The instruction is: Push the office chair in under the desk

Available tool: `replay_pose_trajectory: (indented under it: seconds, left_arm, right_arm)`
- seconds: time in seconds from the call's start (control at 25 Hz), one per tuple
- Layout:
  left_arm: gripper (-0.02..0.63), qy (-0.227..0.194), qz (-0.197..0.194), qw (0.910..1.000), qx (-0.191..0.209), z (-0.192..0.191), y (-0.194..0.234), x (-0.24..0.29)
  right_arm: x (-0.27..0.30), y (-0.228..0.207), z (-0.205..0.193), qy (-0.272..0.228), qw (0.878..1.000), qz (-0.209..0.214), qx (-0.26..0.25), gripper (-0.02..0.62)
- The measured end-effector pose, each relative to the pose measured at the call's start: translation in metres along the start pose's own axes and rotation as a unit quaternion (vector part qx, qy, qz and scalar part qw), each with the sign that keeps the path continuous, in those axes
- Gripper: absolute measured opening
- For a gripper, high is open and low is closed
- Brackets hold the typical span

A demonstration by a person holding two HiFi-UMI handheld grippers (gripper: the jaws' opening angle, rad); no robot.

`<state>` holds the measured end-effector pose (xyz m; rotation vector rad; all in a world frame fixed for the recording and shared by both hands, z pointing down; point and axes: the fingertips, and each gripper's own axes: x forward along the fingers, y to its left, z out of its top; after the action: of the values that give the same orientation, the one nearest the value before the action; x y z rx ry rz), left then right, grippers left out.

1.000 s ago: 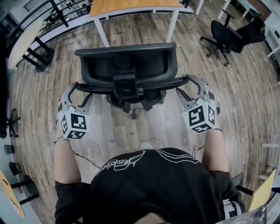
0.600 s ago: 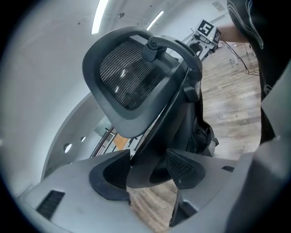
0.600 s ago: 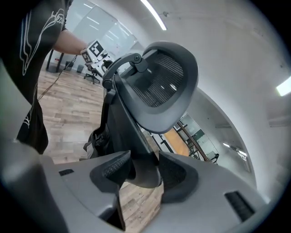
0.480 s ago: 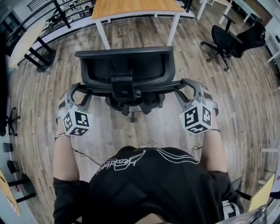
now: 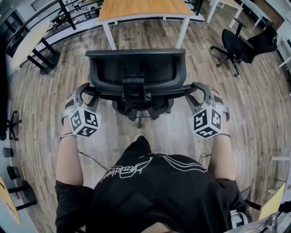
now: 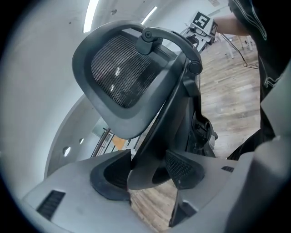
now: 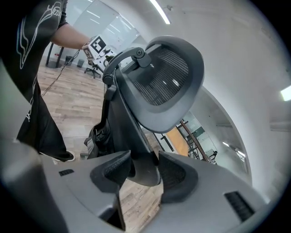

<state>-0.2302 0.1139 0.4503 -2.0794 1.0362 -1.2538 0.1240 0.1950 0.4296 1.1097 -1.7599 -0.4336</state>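
Black plastic and fine mesh made up the black mesh-backed office chair [image 5: 135, 68], whose broad, rounded backrest faced the person. It stood on the grey-brown wood-plank floor [image 5: 254, 104], in front of the orange-brown wooden desk on white legs [image 5: 145, 8] and not yet under its top.

A smooth, curved black bar ran across behind the backrest, and each of its ends lay inside a pair of tongs. The left tongs [image 5: 83, 91], grey with ribbed dark pads, had just been narrowing and were clenched on the bar's left end [image 6: 157, 127]. The right tongs [image 5: 201, 88] had likewise been narrowing, and their textured pads pressed on the bar's right end [image 7: 142, 166] from both sides.

Cubes with black-and-white square markers sat on both tongs, close to the person's wrists.
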Motion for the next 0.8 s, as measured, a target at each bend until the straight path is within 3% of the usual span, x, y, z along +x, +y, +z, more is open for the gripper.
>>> replay_pose_trajectory:
  seconds: [0.28, 0.4, 0.8]
  left_arm:
    - [0.235, -0.006, 0.009, 0.9999, 0.000, 0.013, 0.031, 0.060]
    - [0.235, -0.006, -0.004, 1.0000, 0.000, 0.019, 0.045, 0.066]
    - [0.230, -0.028, -0.013, 0.9994, 0.015, 0.016, 0.040, 0.083]
  right_arm:
    - [0.056, -0.041, -0.005, 0.014, 1.000, -0.012, 0.002, 0.216]
    - [0.060, -0.054, 0.000, 0.026, 1.000, 0.000, 0.011, 0.216]
    - [0.074, -0.045, -0.008, 0.052, 0.998, -0.023, 0.018, 0.218]
